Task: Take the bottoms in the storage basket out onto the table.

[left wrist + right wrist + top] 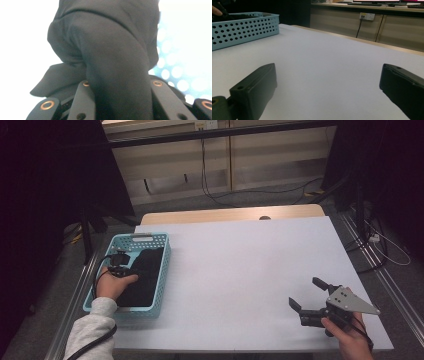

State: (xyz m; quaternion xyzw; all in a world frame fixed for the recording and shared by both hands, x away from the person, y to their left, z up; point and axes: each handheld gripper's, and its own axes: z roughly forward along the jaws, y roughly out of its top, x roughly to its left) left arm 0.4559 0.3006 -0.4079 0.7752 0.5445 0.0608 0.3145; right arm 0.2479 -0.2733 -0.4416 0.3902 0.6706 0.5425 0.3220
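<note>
On the left, a blue basket (162,270) with holes in its walls sits at the edge of the counter (240,270). A black cloth (145,280) lies inside it and fills most of it. The left hand (114,285) reaches down into the basket, and the left claw (120,262) is closed on a bunch of the cloth — in the left gripper view a thick fold of cloth (112,62) sits squeezed between the two jaws. It grabs a fold rather than the flat part, likely because a bunched bit is easier to pinch and lift.

The middle of the counter is white and bare — good room to lay the cloth out.

On the right, the right claw (307,295) rests low near the front edge, held in the right hand (350,335). Its jaws stand wide apart with nothing between them. It points across the counter toward the basket (244,27), so it looks ready to help when the cloth comes over.
</note>
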